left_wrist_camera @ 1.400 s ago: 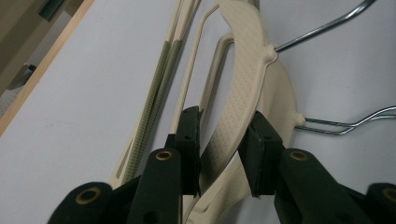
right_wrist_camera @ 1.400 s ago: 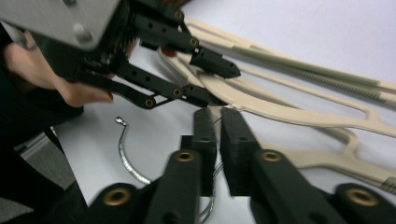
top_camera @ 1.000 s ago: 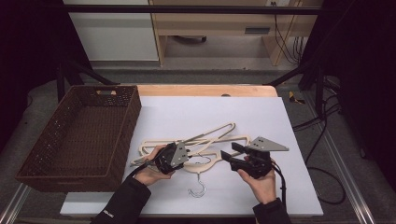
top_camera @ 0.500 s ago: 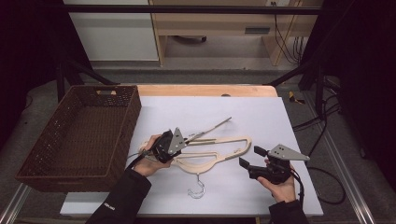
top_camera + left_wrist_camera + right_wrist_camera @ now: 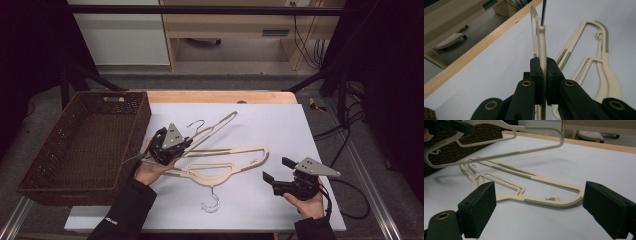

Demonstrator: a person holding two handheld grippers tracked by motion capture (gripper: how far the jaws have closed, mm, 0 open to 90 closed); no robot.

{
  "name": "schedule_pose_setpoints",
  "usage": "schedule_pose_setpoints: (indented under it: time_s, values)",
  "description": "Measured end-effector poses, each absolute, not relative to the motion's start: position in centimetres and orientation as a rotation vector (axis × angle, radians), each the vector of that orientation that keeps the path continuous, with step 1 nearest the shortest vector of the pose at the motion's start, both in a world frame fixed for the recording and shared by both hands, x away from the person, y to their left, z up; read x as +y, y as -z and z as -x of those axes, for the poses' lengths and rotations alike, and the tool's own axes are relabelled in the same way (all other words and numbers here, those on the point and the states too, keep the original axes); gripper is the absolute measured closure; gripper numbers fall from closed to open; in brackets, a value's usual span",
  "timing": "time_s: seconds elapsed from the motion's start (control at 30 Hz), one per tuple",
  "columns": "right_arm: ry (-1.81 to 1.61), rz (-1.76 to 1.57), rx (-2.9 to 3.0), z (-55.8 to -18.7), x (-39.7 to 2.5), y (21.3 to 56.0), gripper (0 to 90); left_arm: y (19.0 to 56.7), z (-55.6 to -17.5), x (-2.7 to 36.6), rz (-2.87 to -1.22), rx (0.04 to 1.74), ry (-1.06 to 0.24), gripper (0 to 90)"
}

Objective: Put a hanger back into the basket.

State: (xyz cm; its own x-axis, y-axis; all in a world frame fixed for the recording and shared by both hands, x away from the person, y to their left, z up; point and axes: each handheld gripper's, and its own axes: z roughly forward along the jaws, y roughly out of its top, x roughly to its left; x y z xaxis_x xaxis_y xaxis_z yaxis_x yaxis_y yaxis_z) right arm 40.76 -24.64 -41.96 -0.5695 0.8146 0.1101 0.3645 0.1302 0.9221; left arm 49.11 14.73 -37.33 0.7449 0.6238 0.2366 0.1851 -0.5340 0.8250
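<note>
Your left tongs have lifted one hanger, clamped tight, toward the basket, while your right tongs, spread empty, have drawn back from the second hanger lying on the surface.

Your high view looks down the table; both gripper views sit low, sharing the flat hanger.

Lab-style recording bay: white-topped counter with wooden edge on a metal frame, black curtains at the sides, loose cables on grey floor, pale cabinets behind.
</note>
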Motion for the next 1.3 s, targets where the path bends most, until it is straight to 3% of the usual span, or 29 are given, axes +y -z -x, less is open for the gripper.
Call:
schedule_pose_setpoints:
  time_s: [0.63, 1.3]
  values:
    - [-1.420, -1.146, 1.944, -40.2, -25.9, 41.4, 10.2, 29.7, -45.6, 18.6, -1.982, 0.643, -0.543, 86.0]
    - [-1.423, -1.132, 1.920, -39.9, -26.3, 40.8, 8.5, 23.5, -45.2, 26.1, -1.928, 0.652, -0.632, 86.0]
